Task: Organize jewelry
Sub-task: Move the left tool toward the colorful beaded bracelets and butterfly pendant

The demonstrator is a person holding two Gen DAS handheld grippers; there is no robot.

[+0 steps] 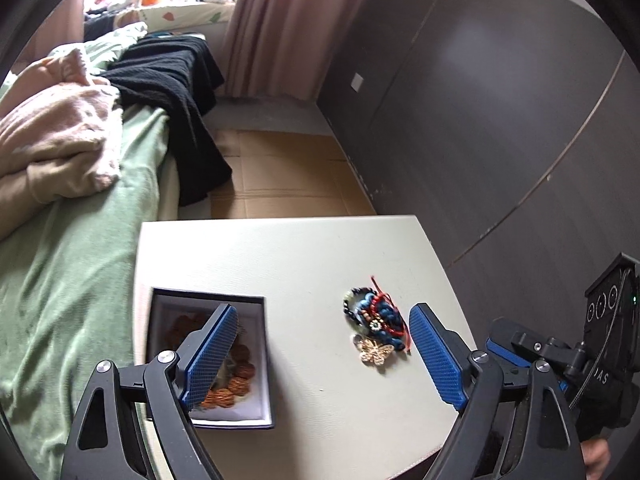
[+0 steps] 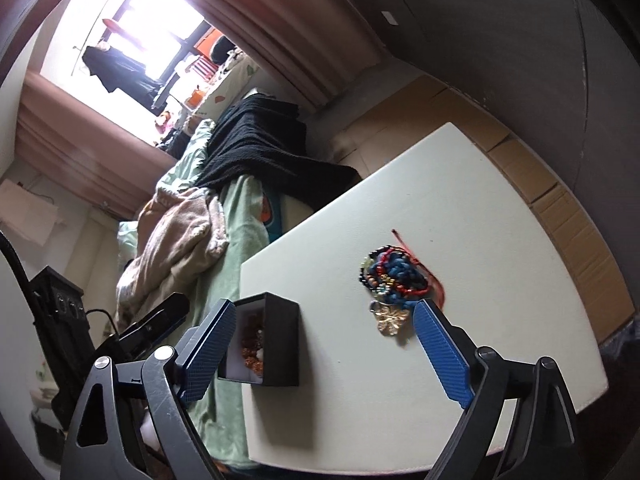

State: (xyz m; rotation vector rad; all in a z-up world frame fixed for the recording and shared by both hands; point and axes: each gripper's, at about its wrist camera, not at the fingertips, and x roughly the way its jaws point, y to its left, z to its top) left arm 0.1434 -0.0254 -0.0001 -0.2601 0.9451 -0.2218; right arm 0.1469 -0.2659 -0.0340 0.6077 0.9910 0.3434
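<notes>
L hand-held gripper (image 1: 322,354) & R hand-held gripper (image 2: 324,350): jaws wide apart.

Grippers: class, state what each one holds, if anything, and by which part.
Nothing is held. The left gripper and right gripper both have open, empty jaws above the table; the jewelry lies untouched.
</notes>
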